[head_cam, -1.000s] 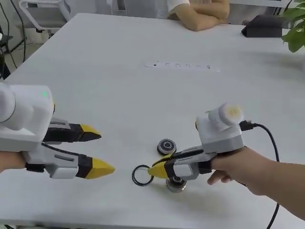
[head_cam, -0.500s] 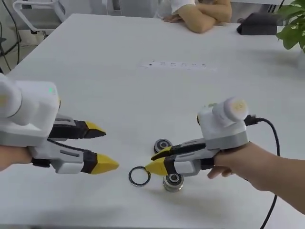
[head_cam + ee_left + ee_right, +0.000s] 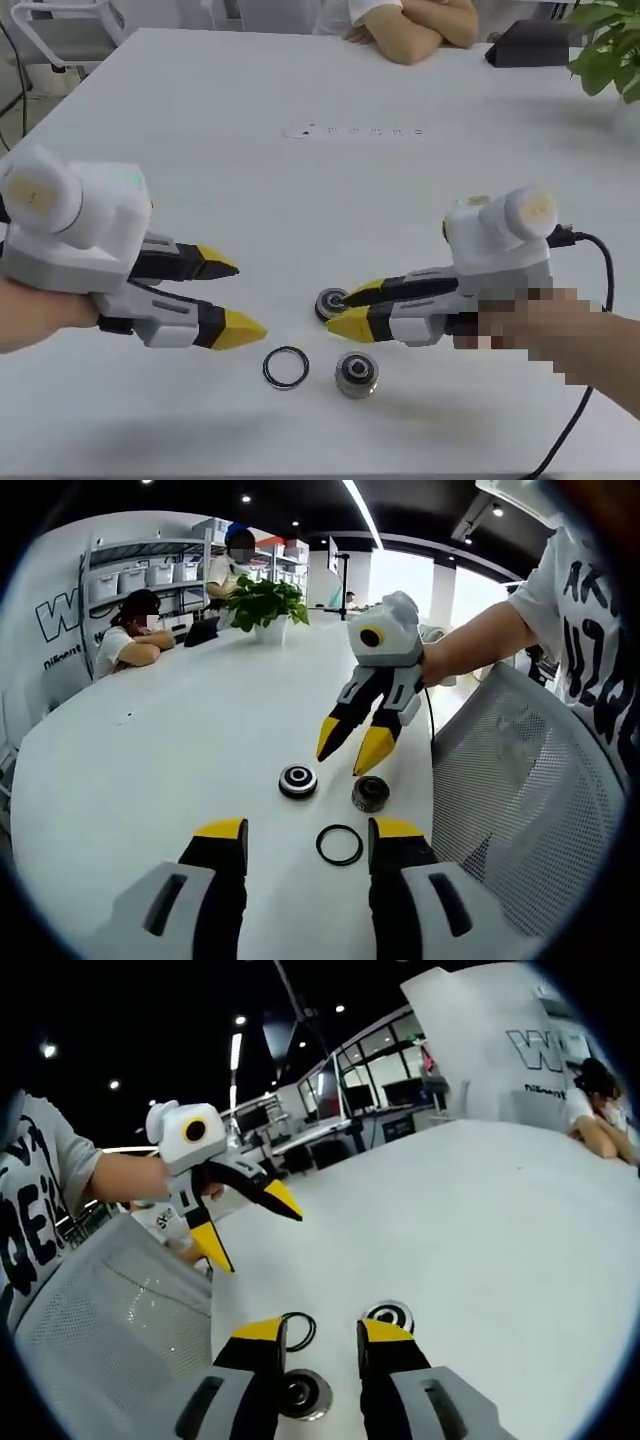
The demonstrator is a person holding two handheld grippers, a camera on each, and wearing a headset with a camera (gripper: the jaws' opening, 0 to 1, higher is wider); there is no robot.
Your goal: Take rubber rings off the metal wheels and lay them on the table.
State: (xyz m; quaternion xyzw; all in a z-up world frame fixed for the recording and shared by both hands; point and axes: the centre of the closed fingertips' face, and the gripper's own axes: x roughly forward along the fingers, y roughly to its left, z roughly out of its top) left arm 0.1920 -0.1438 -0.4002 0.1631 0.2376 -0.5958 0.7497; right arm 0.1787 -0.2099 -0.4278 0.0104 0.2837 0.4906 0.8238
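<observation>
A rubber ring (image 3: 265, 367) lies left of the near wheel (image 3: 357, 371), the far wheel (image 3: 329, 303) behind.

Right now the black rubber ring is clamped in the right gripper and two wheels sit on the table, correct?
Not clamped: the head view shows the rubber ring lying loose on the table, with the right gripper open. Two wheels do sit there.

Blk rubber ring (image 3: 286, 367) lies flat on surface (image 3: 250, 200), just beside bare metal wheel (image 3: 356, 371); 2nd wheel (image 3: 329, 302), rubber-clad, sits nearby.
</observation>
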